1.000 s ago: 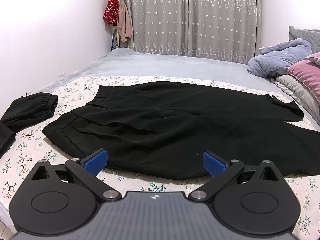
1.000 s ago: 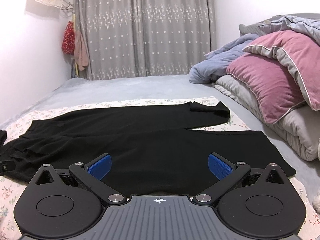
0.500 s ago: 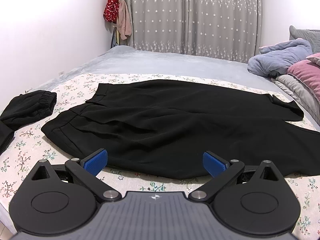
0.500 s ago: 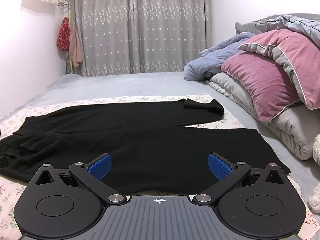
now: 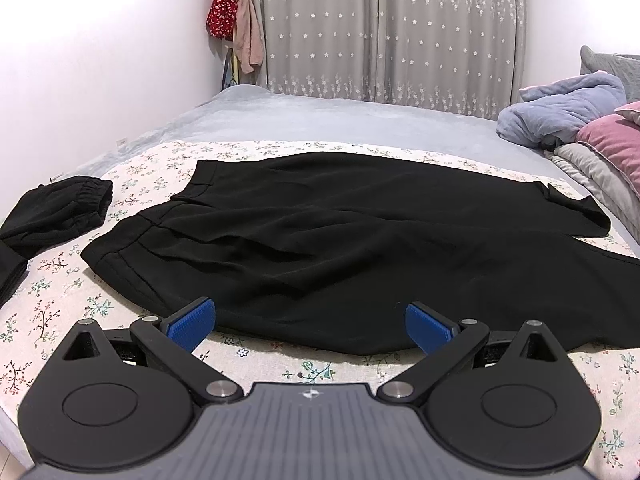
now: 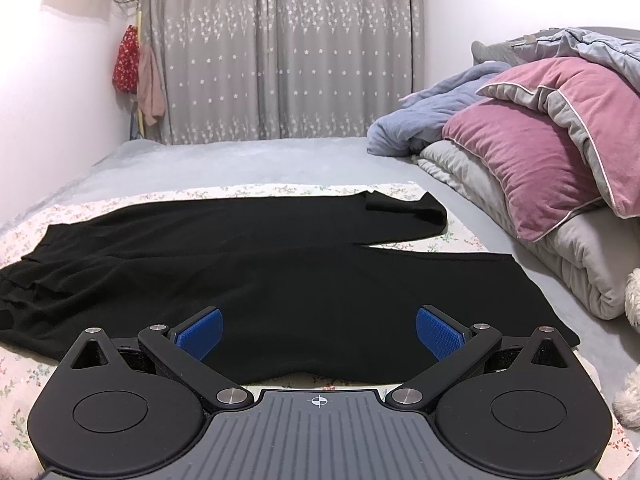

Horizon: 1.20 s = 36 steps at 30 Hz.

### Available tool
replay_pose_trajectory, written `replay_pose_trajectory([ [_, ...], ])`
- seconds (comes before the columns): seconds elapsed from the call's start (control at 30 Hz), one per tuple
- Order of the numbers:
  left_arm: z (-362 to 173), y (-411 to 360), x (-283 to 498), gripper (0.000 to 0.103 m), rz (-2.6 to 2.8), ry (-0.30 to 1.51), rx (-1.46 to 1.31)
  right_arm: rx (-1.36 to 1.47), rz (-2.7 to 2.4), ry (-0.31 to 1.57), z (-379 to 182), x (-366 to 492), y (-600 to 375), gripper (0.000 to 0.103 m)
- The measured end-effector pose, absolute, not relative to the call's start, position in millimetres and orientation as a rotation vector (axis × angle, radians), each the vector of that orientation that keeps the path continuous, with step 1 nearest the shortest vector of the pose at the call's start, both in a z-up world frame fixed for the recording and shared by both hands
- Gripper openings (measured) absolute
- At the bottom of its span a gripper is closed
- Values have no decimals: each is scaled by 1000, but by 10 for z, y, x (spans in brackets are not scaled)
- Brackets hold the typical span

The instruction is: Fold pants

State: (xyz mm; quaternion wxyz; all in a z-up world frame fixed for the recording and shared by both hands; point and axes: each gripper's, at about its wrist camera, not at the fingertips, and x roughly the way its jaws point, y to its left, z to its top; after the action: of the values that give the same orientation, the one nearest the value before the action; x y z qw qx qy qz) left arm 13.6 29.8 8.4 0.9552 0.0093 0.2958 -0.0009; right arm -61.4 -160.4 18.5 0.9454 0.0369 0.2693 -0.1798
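Note:
Black pants (image 5: 340,240) lie spread flat on a floral sheet (image 5: 48,304), waistband to the left, legs running right. In the right wrist view the same pants (image 6: 280,272) show two legs ending at the right, the far hem slightly folded over. My left gripper (image 5: 310,322) is open, hovering just short of the near edge by the waist and hip. My right gripper (image 6: 318,330) is open too, above the near leg's lower edge. Nothing sits between either pair of blue pads.
A second dark garment (image 5: 60,212) with an elastic waist lies at the left edge of the bed. Pink pillows (image 6: 540,148) and a blue blanket (image 6: 432,120) pile up at the right. Grey curtains (image 5: 384,28) hang behind; a white fluffy thing (image 6: 630,360) sits at far right.
Both views have drifted slightly: the pants sit a little further left in the right wrist view. Both grippers stay open; the pants have not moved.

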Motion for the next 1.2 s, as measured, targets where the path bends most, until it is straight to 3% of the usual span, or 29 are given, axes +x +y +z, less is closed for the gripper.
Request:
replay_pose_trajectory([
  [0.3,55,398,245,103,-18,655,-16,56,-365,588,111,-557,-1588,103],
  [0.47,90,884,520,103,24,687,-170,107,-361,670,-10,-474,-1684,103],
  [0.77,11,1820,996,103,217,729,-410,378,-444,827,-262,-465,-2193,103],
  [1.03,-111,2397,1394,103,326,812,-521,773,-535,839,-514,-685,-2742,103],
  [1.2,-287,2510,1530,103,333,812,-546,789,-554,824,-519,-694,-2732,103],
])
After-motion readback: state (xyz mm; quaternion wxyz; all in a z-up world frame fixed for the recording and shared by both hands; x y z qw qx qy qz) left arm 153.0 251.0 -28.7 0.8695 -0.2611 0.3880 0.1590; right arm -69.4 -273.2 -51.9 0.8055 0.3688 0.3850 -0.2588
